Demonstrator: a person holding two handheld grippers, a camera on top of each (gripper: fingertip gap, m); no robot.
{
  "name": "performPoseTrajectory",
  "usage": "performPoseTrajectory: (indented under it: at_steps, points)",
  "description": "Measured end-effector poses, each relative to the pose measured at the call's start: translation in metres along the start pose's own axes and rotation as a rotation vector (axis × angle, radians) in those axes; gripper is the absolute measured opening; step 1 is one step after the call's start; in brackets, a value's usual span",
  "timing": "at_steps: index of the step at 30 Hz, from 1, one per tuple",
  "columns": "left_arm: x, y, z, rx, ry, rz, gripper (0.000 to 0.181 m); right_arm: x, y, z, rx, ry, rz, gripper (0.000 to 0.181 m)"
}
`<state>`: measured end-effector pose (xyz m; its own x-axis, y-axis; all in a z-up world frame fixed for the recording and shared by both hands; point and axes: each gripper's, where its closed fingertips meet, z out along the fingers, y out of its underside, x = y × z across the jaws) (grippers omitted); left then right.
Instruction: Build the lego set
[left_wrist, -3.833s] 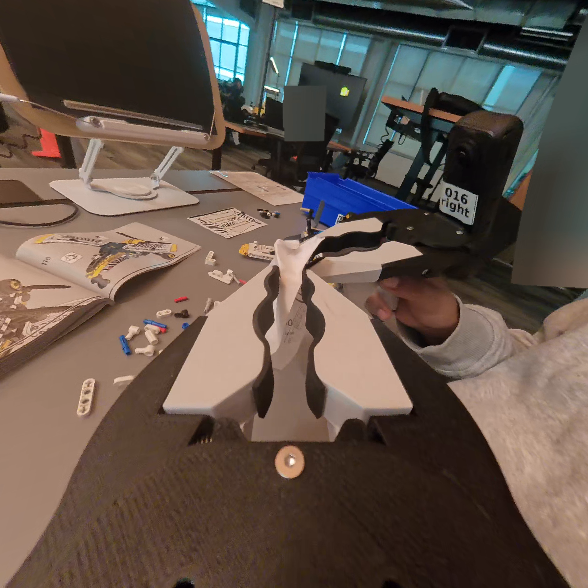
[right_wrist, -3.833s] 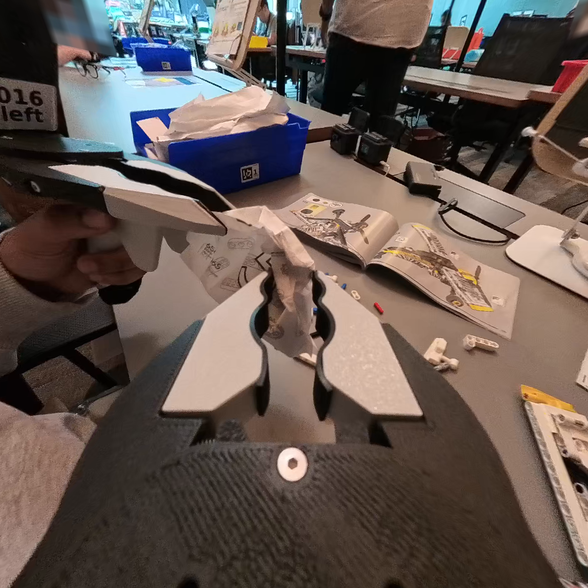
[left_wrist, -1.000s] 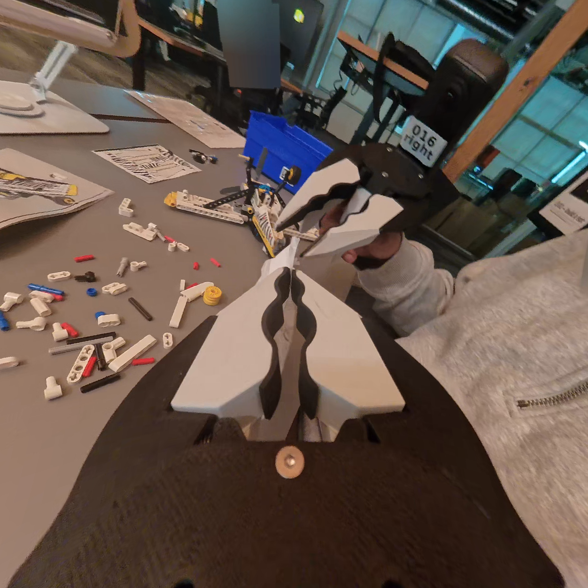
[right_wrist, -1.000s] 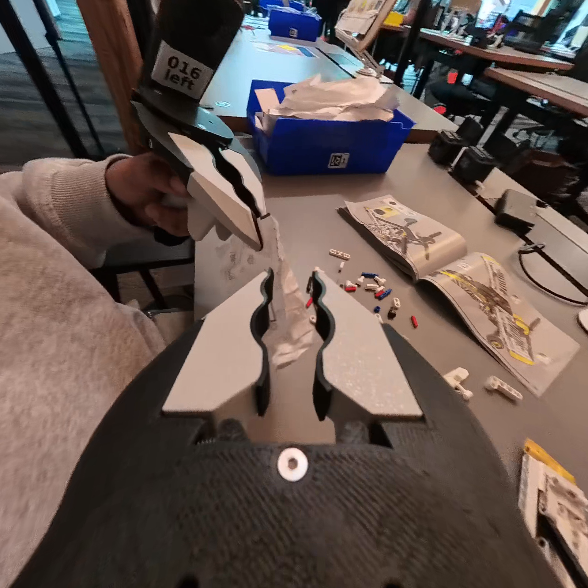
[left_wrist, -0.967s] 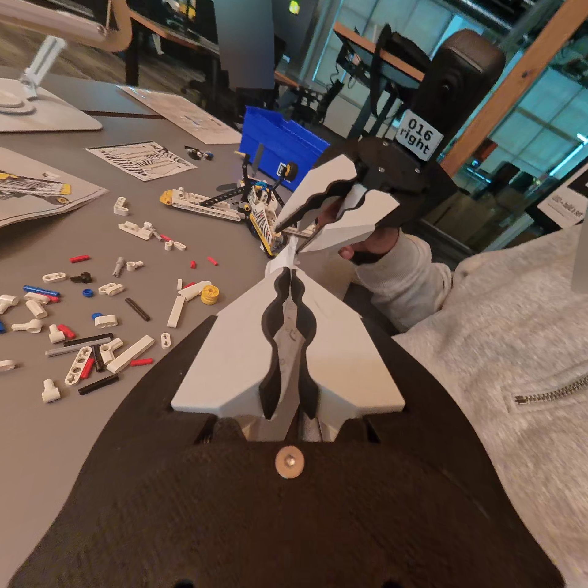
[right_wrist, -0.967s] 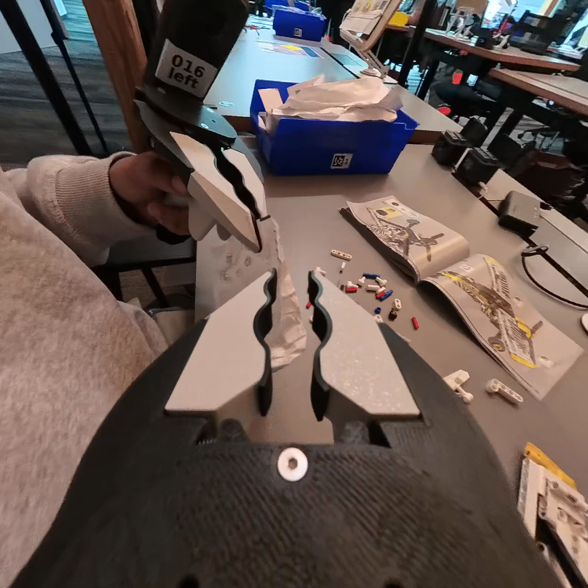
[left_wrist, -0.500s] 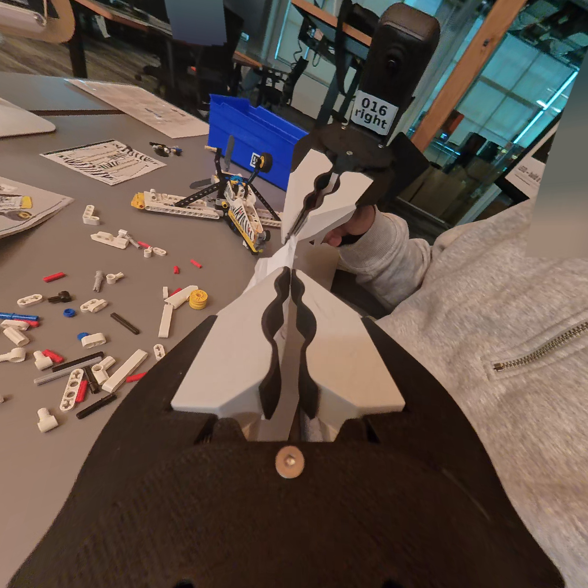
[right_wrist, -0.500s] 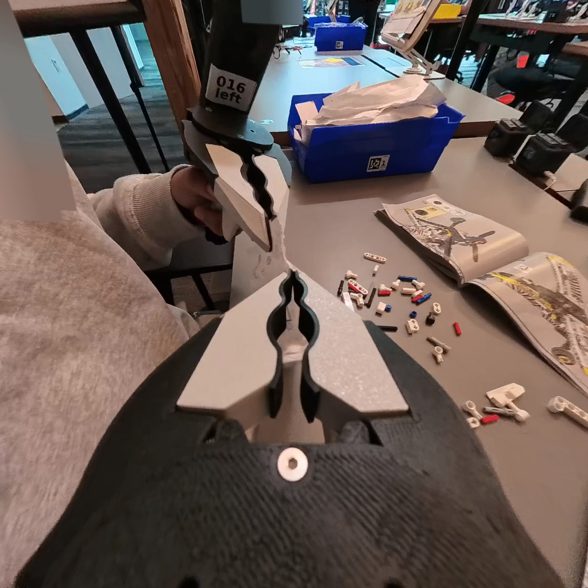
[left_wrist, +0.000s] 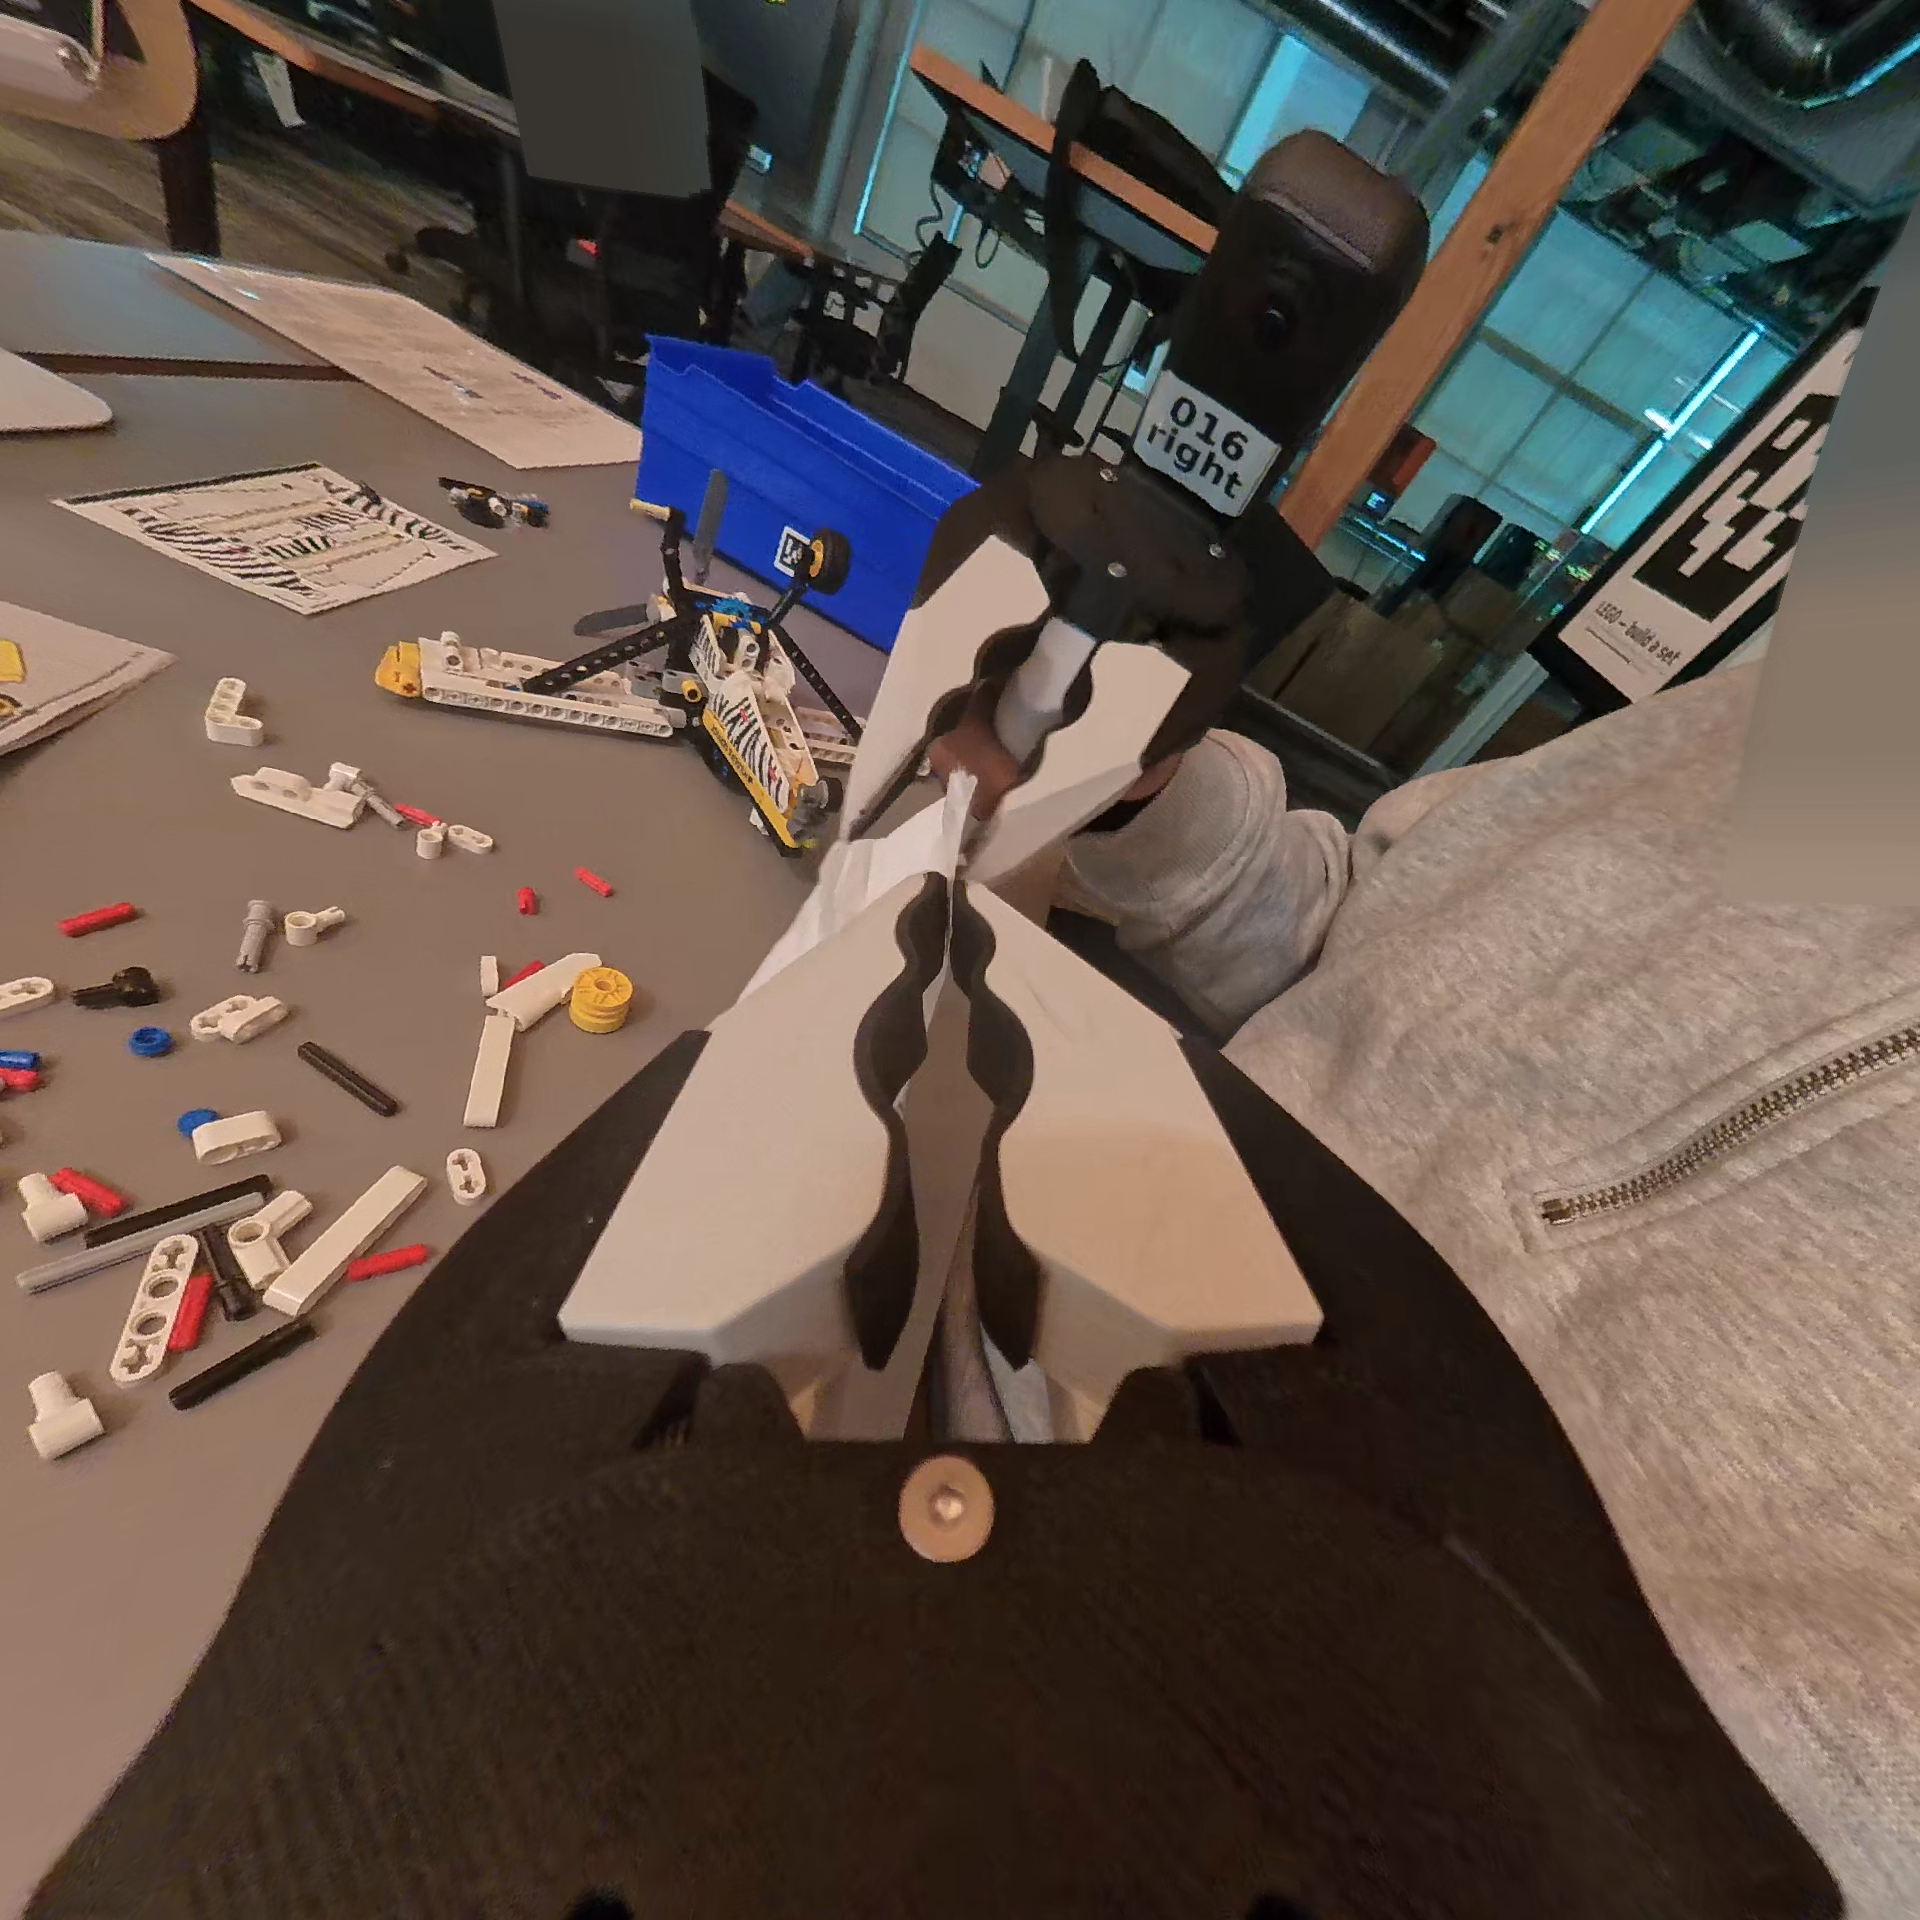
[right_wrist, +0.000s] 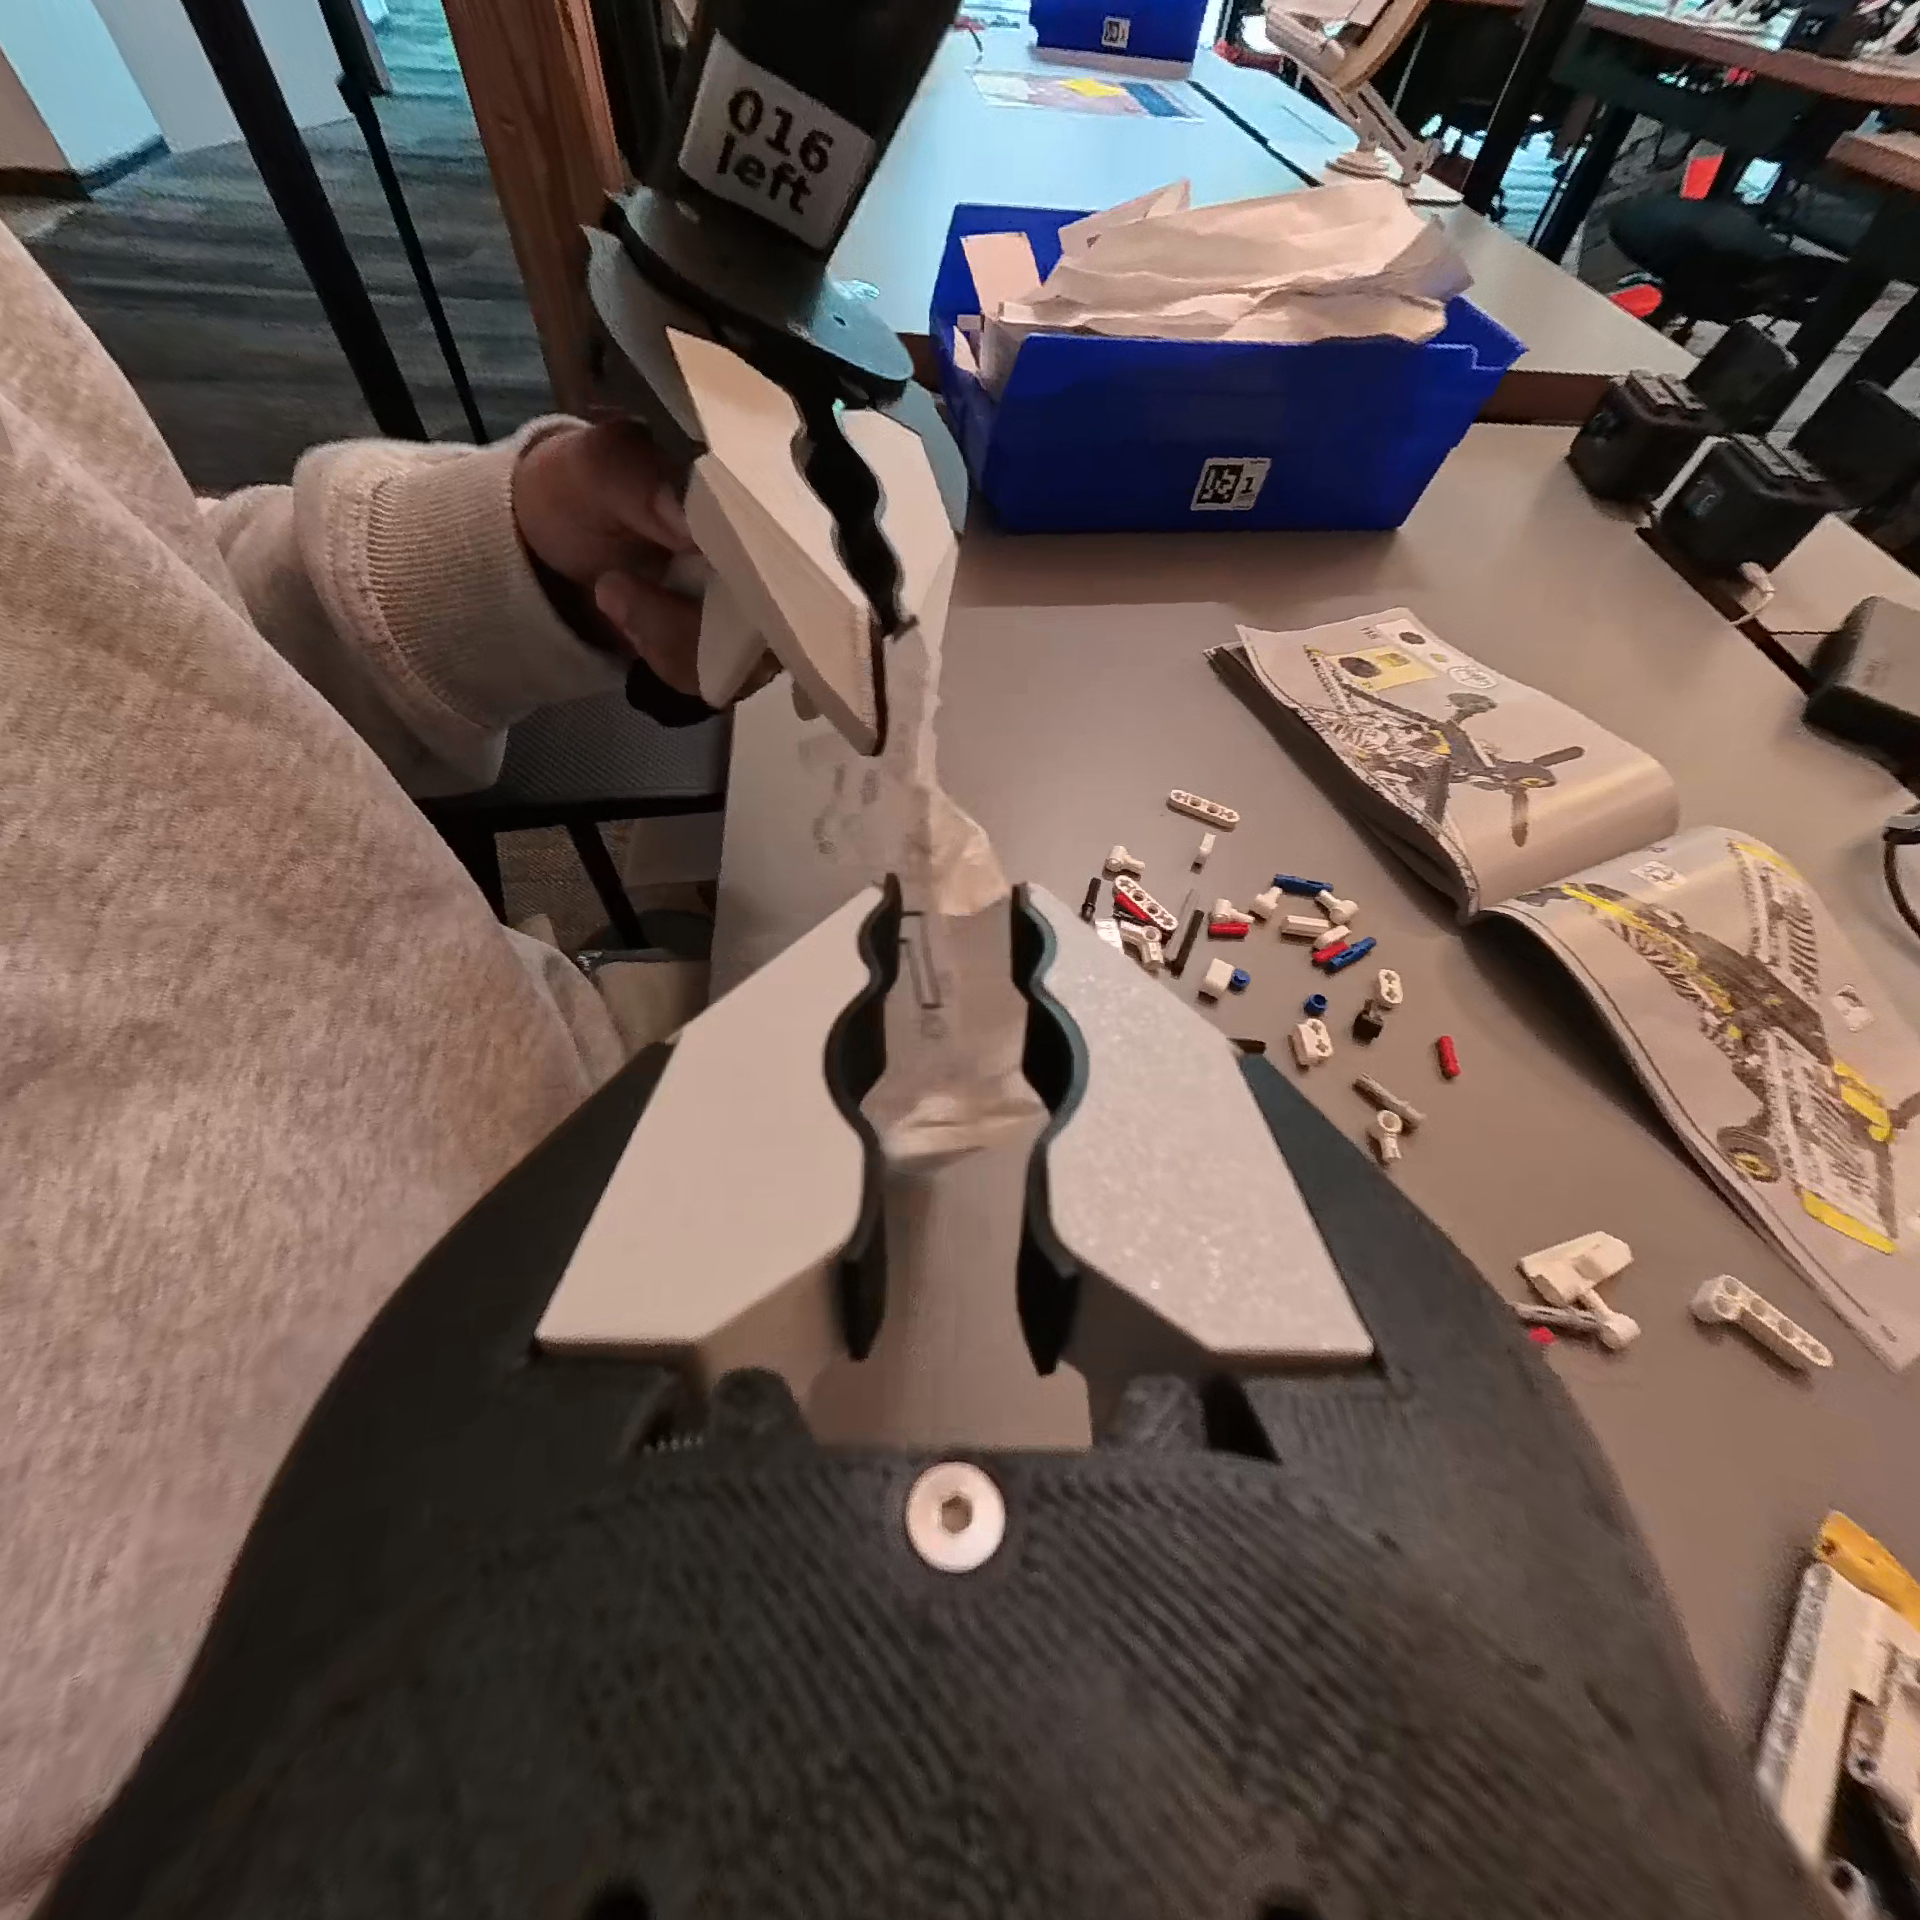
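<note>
You hold the left gripper (left_wrist: 948, 894) squeezed closed on a crumpled white paper bag (left_wrist: 862, 894), which is pinched right at the tips of its fingers. In the right wrist view this gripper (right_wrist: 888, 675) points down over the near edge of the tabletop (right_wrist: 1507, 582), with the bag (right_wrist: 935, 831) hanging from its tips.

Your right gripper (right_wrist: 951, 904) has its jaws parted by a clear gap, and the lower end of the bag sits loose between them; the black pads do not visibly press on it. In the left wrist view the right gripper (left_wrist: 961, 805) faces yours tip to tip, just beyond it, and the bag bridges the two.

The half-built lego model (left_wrist: 707, 665), white and yellow with black beams and zebra striping, lies on the tabletop (left_wrist: 623, 800) near the near edge, just in front of a blue bin (left_wrist: 790, 468). Loose lego pieces (left_wrist: 343, 1081) in white, red, blue and black are scattered toward the middle of the tabletop, a yellow wheel hub (left_wrist: 601, 1000) among them. In the right wrist view the loose pieces (right_wrist: 1247, 935) lie between the grippers and an open instruction booklet (right_wrist: 1558, 883). A second blue bin (right_wrist: 1226, 416) stuffed with white paper stands on the tabletop beyond the left gripper. A sticker sheet (left_wrist: 275, 535) lies farther back.
</note>
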<state>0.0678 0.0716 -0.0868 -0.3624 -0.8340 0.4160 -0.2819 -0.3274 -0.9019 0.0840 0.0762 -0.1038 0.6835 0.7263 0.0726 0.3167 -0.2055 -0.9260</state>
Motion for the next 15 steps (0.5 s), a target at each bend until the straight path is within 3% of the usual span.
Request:
performPoseTrajectory:
  at_steps: [3, 8, 11, 13, 15]
  points:
    - [0.002, 0.003, 0.001, -0.025, 0.007, 0.015, 0.000, -0.003, 0.003, 0.000, -0.010, -0.023, -0.015, 0.019]
    - [-0.006, 0.002, 0.000, -0.025, -0.031, 0.029, 0.000, -0.016, 0.003, -0.004, -0.007, -0.118, 0.025, 0.002]
    - [-0.014, -0.001, 0.003, -0.009, -0.055, 0.041, 0.000, -0.017, -0.004, -0.006, 0.049, -0.177, 0.147, 0.000]
    - [-0.021, -0.010, 0.003, 0.039, -0.082, 0.012, 0.009, -0.013, -0.012, -0.009, 0.114, -0.217, 0.280, 0.000]
    - [-0.038, -0.021, -0.001, 0.104, -0.209, -0.003, 0.013, -0.003, -0.015, -0.011, 0.150, -0.201, 0.440, 0.000]
